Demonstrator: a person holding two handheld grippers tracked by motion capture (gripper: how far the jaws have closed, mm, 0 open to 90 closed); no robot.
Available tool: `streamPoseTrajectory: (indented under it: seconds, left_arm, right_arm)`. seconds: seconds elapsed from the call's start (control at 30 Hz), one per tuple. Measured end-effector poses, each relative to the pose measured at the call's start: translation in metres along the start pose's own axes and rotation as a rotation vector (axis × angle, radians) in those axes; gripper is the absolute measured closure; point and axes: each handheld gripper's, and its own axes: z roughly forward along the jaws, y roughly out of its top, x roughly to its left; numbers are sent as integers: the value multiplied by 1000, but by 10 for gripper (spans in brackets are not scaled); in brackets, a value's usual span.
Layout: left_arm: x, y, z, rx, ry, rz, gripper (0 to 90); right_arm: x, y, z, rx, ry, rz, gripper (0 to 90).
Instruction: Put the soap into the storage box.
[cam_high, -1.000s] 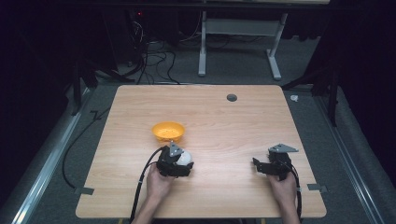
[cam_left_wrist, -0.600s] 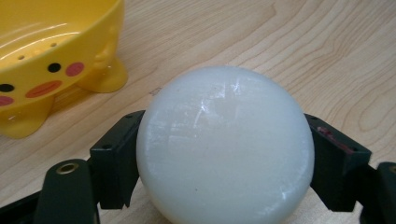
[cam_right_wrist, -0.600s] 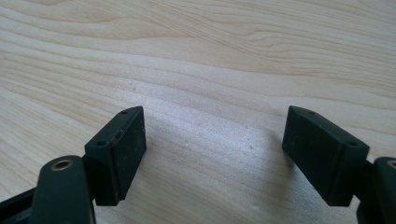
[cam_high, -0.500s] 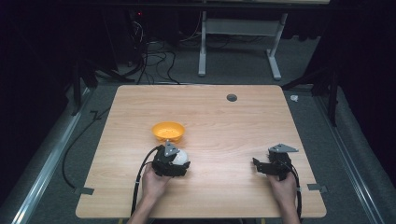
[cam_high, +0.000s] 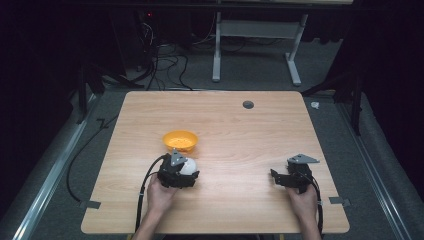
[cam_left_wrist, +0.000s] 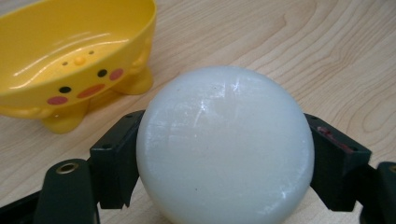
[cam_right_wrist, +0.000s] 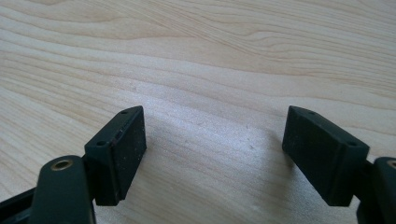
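Observation:
A white ball (cam_left_wrist: 224, 144) sits between the black jaws of my left gripper (cam_left_wrist: 224, 161), which is shut on it; from above the ball (cam_high: 189, 167) shows just in front of the gripper body (cam_high: 175, 173). A yellow bowl with a chick face (cam_left_wrist: 70, 56) stands just beyond and to the left, at the table's left middle (cam_high: 180, 141). My right gripper (cam_right_wrist: 215, 149) stands open over bare wood, with nothing between its jaws, near the table's front right (cam_high: 291, 177).
The wooden table (cam_high: 240, 130) has a dark round cable hole (cam_high: 248, 104) at the back right. Black cables trail from both grippers toward the front edge. A white desk frame (cam_high: 255, 45) stands on the floor behind the table.
The left gripper with the ball has shifted slightly back toward the person and to the left. The right gripper has stayed put.

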Motion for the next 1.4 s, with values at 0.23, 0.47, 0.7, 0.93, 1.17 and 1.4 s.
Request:
streamPoseTrajectory:
  seconds: [0.23, 0.47, 0.7, 0.93, 1.17, 1.4]
  left_arm:
    - [6, 1, -6, -15, 4, -21, 233]
    - [10, 1, -10, -19, 17, -37, 233]
    - [13, 5, -13, -17, 34, -37, 233]
    - [21, 8, -19, -20, 55, -46, 233]
    - [27, 10, -23, -26, 56, -65, 233]
    - [34, 15, -27, -45, 52, -80, 233]
  right_arm:
    - [0, 0, 0, 0, 0, 1, 225]
    - [0, 0, 0, 0, 0, 0, 225]
    - [0, 0, 0, 0, 0, 0, 225]
    - [0, 0, 0, 0, 0, 1, 225]
    - [0, 0, 0, 0, 0, 0, 225]
    - [0, 0, 0, 0, 0, 0, 225]
